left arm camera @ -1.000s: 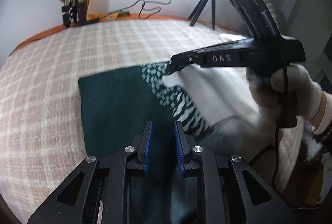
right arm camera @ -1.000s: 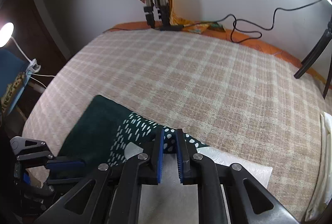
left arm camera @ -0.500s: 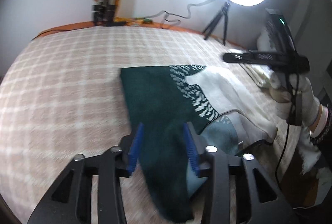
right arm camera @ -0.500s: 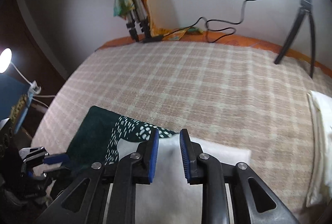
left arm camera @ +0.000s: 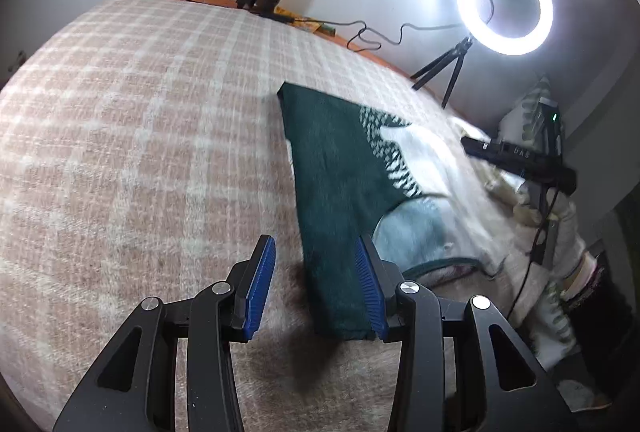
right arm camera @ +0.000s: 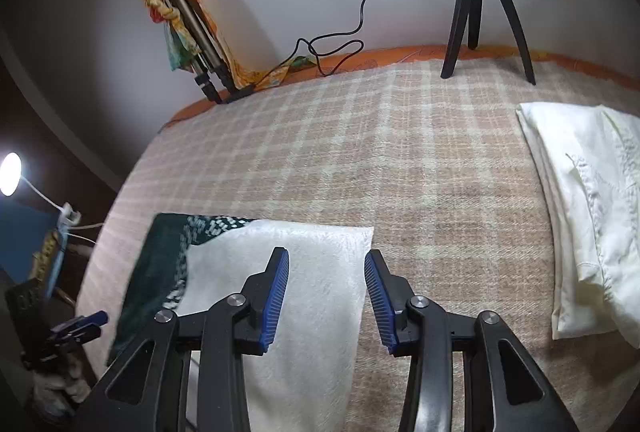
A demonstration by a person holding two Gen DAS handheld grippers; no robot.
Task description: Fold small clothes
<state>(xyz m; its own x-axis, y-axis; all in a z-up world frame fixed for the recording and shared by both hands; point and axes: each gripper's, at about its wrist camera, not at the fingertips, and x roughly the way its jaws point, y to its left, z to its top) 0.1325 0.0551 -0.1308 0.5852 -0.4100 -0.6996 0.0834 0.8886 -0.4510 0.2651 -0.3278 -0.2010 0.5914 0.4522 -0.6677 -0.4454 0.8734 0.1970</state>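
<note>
A small dark green and white garment [left arm camera: 340, 168] lies flat on the checked blanket [left arm camera: 140, 136]. My left gripper [left arm camera: 314, 288] is open and empty, raised just over the garment's near green edge. My right gripper [right arm camera: 326, 298] is open and empty above the garment's white half [right arm camera: 304, 272]; the green part [right arm camera: 160, 264] shows at its left. The right gripper also shows from the side in the left wrist view [left arm camera: 516, 156], beyond the garment. The left gripper shows at the lower left of the right wrist view [right arm camera: 76, 328].
A lit ring light on a small tripod [left arm camera: 504, 2] stands at the far edge of the bed. A folded tripod with colourful cloth [right arm camera: 188, 32] leans on the wall. A white pillow [right arm camera: 592, 200] lies to the right. A cable [right arm camera: 344, 36] runs along the back.
Both grippers have opened, let go of the garment and pulled back and up. The garment now lies flat on the blanket.
</note>
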